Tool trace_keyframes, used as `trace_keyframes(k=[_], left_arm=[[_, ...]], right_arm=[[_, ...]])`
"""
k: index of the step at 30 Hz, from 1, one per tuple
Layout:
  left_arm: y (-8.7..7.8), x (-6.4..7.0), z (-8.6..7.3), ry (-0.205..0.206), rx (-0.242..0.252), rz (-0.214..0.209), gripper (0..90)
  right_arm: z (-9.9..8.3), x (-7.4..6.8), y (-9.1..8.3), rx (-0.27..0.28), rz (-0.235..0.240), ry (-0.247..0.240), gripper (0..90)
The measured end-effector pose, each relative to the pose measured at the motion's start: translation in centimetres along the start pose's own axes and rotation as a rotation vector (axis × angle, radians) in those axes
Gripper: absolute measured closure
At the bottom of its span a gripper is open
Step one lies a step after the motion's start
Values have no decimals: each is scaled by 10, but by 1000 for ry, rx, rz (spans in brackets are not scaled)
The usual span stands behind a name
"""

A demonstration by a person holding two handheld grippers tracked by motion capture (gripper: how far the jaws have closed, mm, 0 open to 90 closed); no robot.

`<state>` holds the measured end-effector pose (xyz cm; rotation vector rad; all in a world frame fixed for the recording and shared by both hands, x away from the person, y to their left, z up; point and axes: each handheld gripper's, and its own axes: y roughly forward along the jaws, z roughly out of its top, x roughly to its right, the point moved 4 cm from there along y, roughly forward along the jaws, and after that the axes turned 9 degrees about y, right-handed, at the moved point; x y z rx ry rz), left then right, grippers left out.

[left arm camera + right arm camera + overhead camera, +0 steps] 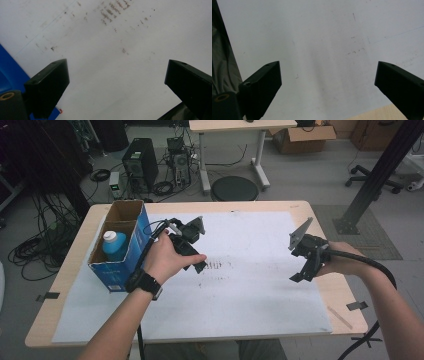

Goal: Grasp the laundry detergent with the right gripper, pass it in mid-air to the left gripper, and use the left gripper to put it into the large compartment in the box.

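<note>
We hold the left gripper point(192, 251) over the white sheet point(250, 290) just beside the blue box point(131, 237) at the table's left end, where a blue bottle with a white cap point(114, 244) stands upright in the near compartment — its jaws are spread wide with nothing between them, only the smudged sheet beneath. Our right gripper point(304, 265) hangs well apart over the sheet's right side, jaws likewise wide and empty — the wooden table edge point(374, 113) shows just below them.
</note>
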<state>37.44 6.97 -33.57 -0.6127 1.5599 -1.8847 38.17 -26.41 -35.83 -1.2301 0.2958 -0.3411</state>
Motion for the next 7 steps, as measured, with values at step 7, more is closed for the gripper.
trace_keyframes(k=[7], left_arm=[[0, -1, -1, 4, -4, -2, 63]], right_arm=[[0, 0, 0, 7, 2, 4, 67]])
